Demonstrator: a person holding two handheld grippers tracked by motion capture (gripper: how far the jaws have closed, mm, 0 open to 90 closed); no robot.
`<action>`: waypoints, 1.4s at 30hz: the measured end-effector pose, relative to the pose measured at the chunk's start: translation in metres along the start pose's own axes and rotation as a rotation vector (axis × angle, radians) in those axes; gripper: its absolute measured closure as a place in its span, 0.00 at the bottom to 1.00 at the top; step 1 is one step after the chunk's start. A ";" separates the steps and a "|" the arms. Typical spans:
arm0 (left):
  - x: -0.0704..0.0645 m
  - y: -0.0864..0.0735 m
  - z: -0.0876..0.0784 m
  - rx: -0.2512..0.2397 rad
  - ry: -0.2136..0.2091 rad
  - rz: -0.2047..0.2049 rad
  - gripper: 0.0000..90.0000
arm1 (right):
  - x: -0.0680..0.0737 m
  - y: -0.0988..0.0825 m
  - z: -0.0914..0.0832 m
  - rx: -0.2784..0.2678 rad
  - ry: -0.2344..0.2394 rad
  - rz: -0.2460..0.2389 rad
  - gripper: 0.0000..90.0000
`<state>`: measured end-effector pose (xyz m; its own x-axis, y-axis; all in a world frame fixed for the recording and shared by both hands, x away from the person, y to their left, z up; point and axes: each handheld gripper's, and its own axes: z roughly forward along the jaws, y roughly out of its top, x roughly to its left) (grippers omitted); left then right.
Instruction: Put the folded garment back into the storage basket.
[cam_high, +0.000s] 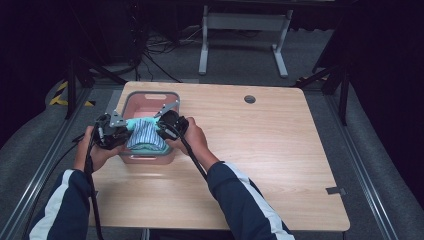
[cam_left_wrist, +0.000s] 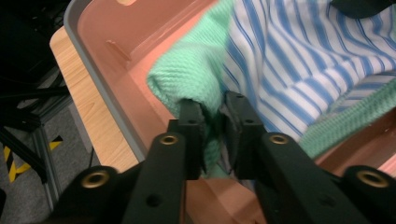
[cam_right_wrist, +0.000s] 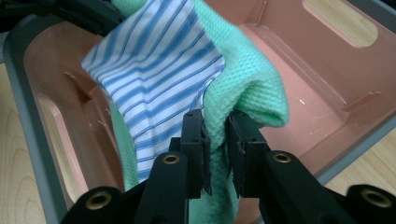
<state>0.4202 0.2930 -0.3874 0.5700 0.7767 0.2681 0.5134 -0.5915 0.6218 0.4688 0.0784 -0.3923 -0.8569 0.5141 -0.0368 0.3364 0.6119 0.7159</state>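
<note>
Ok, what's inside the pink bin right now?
The bin holds a green cloth with a blue-striped cloth over it. Its far end is bare. The cloths hide the floor beneath them.

You see the table (cam_high: 260, 165) from high overhead; both gripper cameras sit close inside the pink bin (cam_high: 131, 102) (shared by all).

The cloth (cam_right_wrist: 159, 74) has blue and white stripes. The knit cloth (cam_right_wrist: 247, 88) is mint green. The bin (cam_high: 131, 102) is pink with a grey rim. The tabletop (cam_high: 270, 150) is light wood.
</note>
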 end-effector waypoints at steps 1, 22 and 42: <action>0.000 0.000 -0.001 0.018 0.001 -0.008 0.78 | 0.000 0.000 0.000 -0.001 -0.004 0.000 0.81; -0.015 -0.001 -0.031 -0.140 -0.011 -0.035 0.49 | -0.006 -0.013 -0.029 -0.039 -0.015 -0.027 0.60; -0.065 0.008 -0.052 -0.281 -0.076 -0.069 0.29 | -0.022 -0.048 -0.093 -0.033 -0.118 -0.068 0.43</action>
<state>0.3537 0.2497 -0.3616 0.5914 0.7885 0.1688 0.3611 -0.4462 0.8189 0.4355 -0.0186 -0.3613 -0.8248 0.5403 -0.1667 0.2642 0.6288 0.7313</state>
